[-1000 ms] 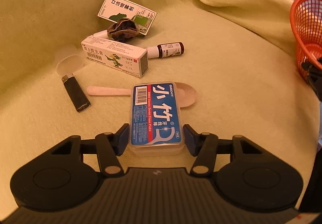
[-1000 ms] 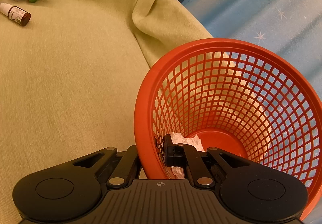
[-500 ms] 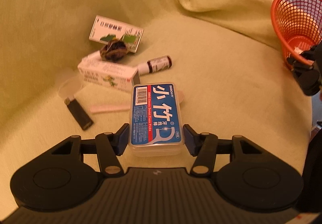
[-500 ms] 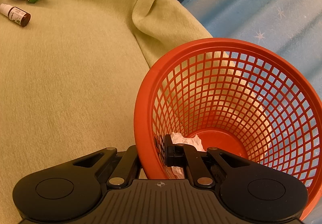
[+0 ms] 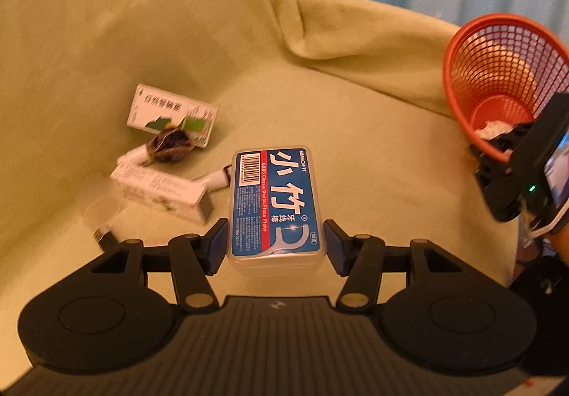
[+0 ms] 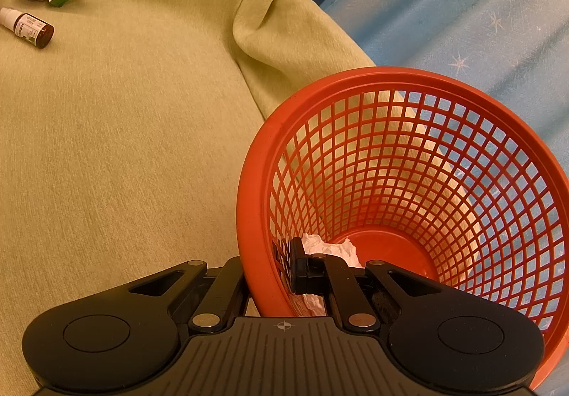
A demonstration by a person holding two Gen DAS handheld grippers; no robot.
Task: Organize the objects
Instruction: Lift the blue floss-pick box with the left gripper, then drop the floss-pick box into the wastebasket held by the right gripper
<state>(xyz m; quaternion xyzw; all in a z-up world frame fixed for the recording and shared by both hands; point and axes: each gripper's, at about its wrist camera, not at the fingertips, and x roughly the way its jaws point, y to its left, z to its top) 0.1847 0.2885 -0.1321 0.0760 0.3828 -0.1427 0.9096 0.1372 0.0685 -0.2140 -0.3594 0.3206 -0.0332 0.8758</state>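
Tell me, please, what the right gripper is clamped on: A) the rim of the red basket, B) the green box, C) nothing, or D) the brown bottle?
A: the right gripper pinches the red basket wall, one finger inside and one outside the rim.

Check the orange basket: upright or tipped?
Tipped. The orange basket leans with its mouth toward the camera, rim clamped in the right gripper; crumpled paper lies inside.
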